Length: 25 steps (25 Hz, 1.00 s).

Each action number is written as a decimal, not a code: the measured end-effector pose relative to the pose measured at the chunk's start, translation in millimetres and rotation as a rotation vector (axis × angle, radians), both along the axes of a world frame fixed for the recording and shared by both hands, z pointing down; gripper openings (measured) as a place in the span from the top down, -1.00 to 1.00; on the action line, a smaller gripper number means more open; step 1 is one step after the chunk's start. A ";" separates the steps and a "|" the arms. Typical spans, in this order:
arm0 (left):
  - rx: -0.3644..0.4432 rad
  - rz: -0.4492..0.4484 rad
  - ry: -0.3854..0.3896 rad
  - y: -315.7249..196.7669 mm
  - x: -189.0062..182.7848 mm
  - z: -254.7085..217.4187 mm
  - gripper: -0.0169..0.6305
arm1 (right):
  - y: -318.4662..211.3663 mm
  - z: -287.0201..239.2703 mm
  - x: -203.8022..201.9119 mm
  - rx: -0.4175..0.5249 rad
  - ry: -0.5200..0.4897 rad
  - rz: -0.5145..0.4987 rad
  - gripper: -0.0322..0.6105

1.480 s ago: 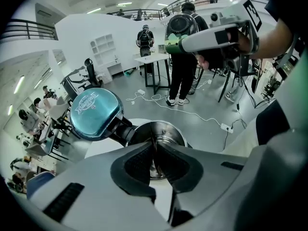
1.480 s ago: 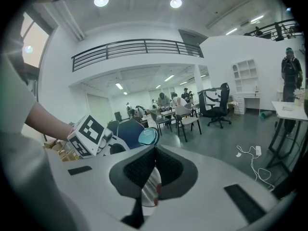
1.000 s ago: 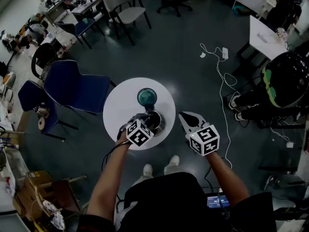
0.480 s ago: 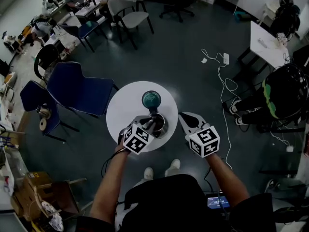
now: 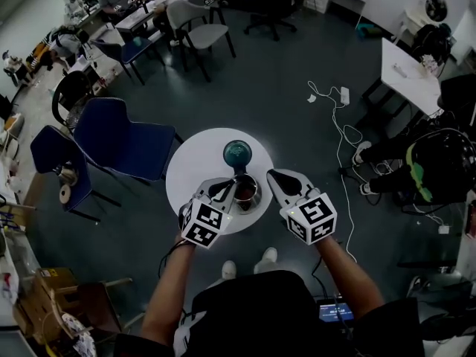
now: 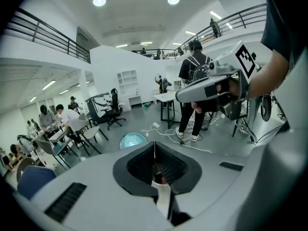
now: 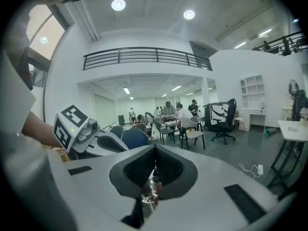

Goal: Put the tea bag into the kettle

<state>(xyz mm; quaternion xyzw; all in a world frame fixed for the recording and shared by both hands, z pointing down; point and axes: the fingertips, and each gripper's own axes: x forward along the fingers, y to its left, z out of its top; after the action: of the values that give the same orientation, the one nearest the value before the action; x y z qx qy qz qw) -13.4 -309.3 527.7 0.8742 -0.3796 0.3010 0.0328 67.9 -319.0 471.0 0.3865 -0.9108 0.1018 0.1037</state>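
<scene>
A steel kettle [image 5: 248, 192] stands open on the small round white table [image 5: 190, 173]; its inside looks reddish brown. I cannot make out the tea bag itself. My left gripper [image 5: 227, 188] hangs just left of the kettle's mouth, raised off it. Its jaws have just been closing, and its pads now meet with nothing visible between them [image 6: 154, 146]. My right gripper [image 5: 274, 175] hovers beside the kettle's right side, and its pads meet too [image 7: 154, 150]. A steel and red shape shows in the gap under them; I cannot tell whether it is held.
A teal round cup [image 5: 237, 153] stands on the table behind the kettle. Blue chairs [image 5: 119, 136] are to the left. A cable with a power strip [image 5: 343, 94] lies on the floor to the right, near a seated person [image 5: 439, 151] and a white desk [image 5: 405, 62].
The left gripper has lifted from over the kettle's mouth towards me and its jaws have gone from open to shut. The right gripper has risen and edged closer to the kettle.
</scene>
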 end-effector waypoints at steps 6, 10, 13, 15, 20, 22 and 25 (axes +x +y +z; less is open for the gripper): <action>0.071 -0.055 0.113 10.8 -21.9 -33.0 0.90 | 6.0 -18.3 -13.5 0.036 0.003 0.028 0.84; 0.122 -0.060 0.163 20.2 -41.7 -56.3 0.90 | 8.8 -33.8 -29.2 0.050 0.014 0.050 0.84; 0.150 -0.061 0.224 30.3 -56.8 -70.3 0.90 | 14.8 -41.5 -40.8 0.060 0.017 0.071 0.84; 0.160 -0.065 0.262 36.1 -67.5 -77.6 0.90 | 19.5 -44.3 -48.9 0.066 0.021 0.079 0.84; 0.180 -0.058 0.309 48.6 -95.9 -90.9 0.90 | 31.2 -54.3 -71.3 0.085 0.027 0.101 0.84; 0.199 -0.054 0.303 54.2 -106.0 -94.4 0.90 | 36.9 -57.1 -79.3 0.093 0.030 0.108 0.84; 0.206 -0.052 0.315 62.3 -119.2 -97.0 0.90 | 45.6 -59.2 -90.9 0.100 0.032 0.115 0.84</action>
<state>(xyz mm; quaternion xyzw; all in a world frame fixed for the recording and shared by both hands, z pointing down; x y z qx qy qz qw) -132.6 -247.0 430.8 0.8990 -0.4213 0.1189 0.0098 -23.0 -273.4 411.9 0.4444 -0.8893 0.0557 0.0926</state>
